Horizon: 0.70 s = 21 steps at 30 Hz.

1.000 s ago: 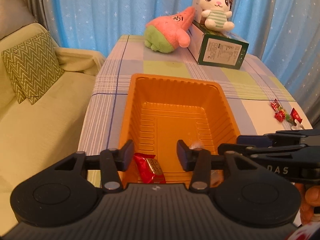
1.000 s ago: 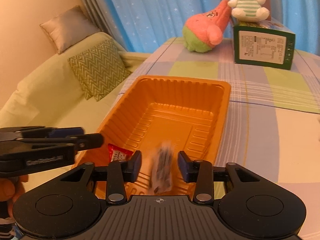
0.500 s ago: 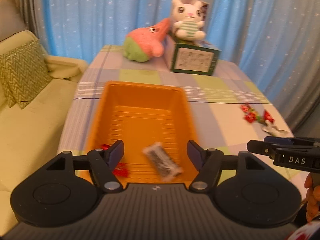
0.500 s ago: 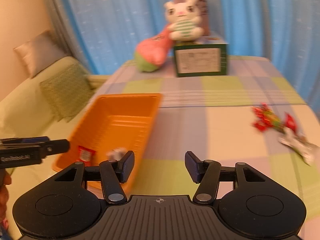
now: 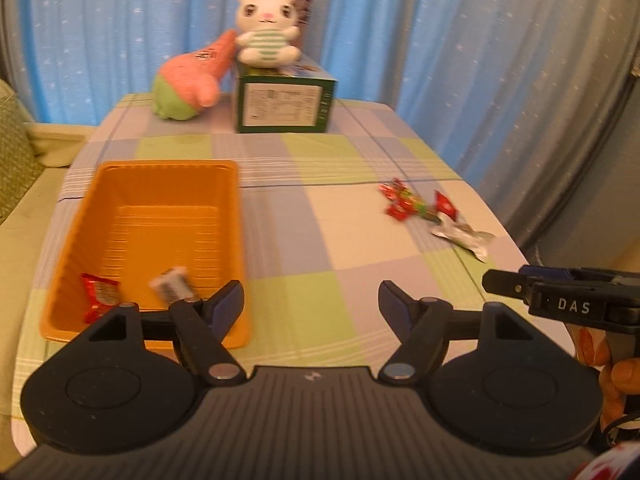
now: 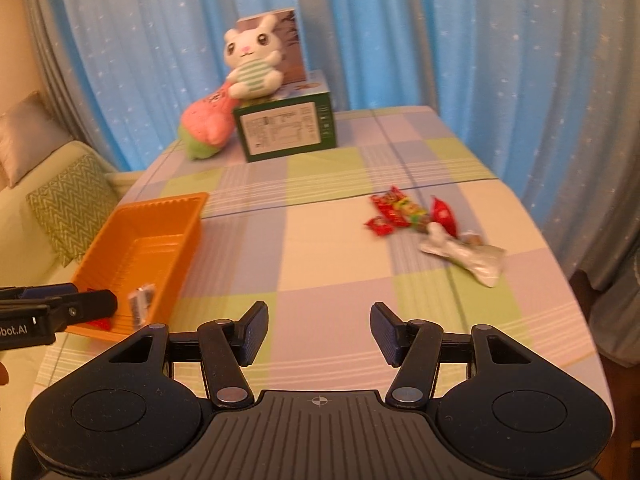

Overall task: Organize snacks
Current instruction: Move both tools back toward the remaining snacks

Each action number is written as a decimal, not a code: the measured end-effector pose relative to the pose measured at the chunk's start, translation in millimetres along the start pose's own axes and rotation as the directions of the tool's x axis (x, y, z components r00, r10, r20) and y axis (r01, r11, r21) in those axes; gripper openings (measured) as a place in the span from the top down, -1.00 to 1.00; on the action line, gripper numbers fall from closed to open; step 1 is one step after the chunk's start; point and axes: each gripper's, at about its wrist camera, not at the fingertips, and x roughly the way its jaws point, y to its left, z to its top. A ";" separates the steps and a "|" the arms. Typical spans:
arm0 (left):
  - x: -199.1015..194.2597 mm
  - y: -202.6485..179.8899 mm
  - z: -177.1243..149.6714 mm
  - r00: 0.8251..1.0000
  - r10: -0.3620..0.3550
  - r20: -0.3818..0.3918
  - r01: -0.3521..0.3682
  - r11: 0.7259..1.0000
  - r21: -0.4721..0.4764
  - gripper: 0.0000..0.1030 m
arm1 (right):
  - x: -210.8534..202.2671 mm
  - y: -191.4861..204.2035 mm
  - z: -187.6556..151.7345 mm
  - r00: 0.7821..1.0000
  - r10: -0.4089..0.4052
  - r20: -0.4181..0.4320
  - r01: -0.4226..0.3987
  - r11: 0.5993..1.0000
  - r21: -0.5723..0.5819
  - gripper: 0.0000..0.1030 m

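Observation:
An orange tray [image 5: 230, 216] [image 6: 188, 216] sits at the table's left side. In it lie a red snack packet [image 5: 98, 294] and a dark clear-wrapped snack [image 5: 172, 284] [image 6: 142, 302]. At the right lies a pile of red candies [image 5: 404, 204] [image 6: 394, 212] and a silver wrapper [image 5: 462, 236] [image 6: 466, 256]. My left gripper [image 5: 312, 306] is open and empty, over the table just right of the tray. My right gripper [image 6: 318, 330] is open and empty, near the front edge, short of the candy pile.
A green box [image 5: 284, 104] with a white plush bunny [image 5: 266, 36] on it and a pink plush [image 5: 192, 80] stand at the table's far end. A sofa with a patterned cushion [image 6: 68, 204] is left of the table. Blue curtains hang behind.
The dark snack dropped from my right gripper into the tray. Both grippers opened wider and swung right, away from the tray toward the candy pile.

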 end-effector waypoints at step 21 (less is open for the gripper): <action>38.5 -78.2 11.6 0.999 -0.039 -0.019 0.041 0.992 0.122 -0.39 | -22.2 -84.6 3.9 0.996 -0.086 0.032 0.082 0.992 0.096 -0.11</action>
